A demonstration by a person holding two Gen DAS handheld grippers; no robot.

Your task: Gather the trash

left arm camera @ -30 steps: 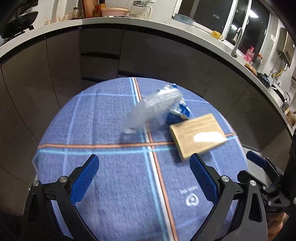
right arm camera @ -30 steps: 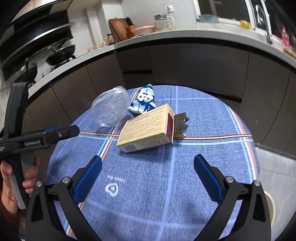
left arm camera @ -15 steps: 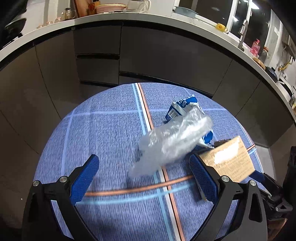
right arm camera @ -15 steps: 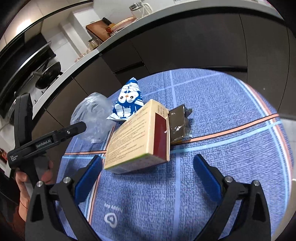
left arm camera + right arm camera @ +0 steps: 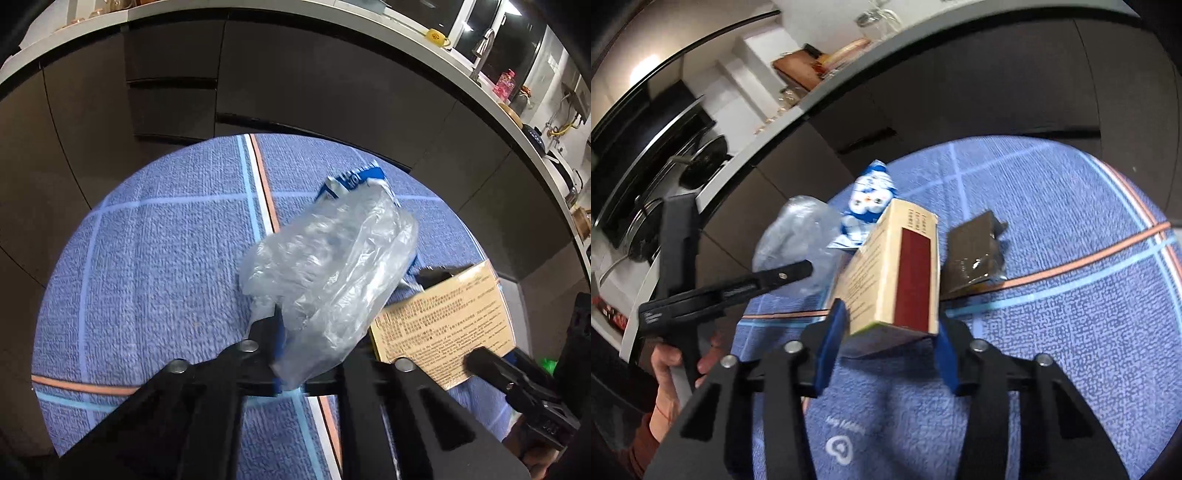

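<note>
My left gripper [image 5: 314,354] is shut on a crumpled clear plastic bag [image 5: 328,266], which also shows in the right wrist view [image 5: 798,236]. My right gripper [image 5: 886,343] is shut on a beige cardboard box [image 5: 897,273] with a dark red end, tilted up off the cloth; it shows in the left wrist view [image 5: 447,325] too. A blue and white penguin wrapper [image 5: 866,201] lies behind the box, partly hidden by the bag in the left wrist view [image 5: 354,181]. A dark foil wrapper [image 5: 975,251] lies to the right of the box.
The trash sits on a round table with a blue checked cloth [image 5: 1071,332]. Dark kitchen cabinets [image 5: 295,74] curve behind the table under a white counter. The left gripper's body [image 5: 713,291] shows at the left of the right wrist view.
Both grippers have moved forward and shut: the left on the plastic bag, the right on the cardboard box, which has tilted up.
</note>
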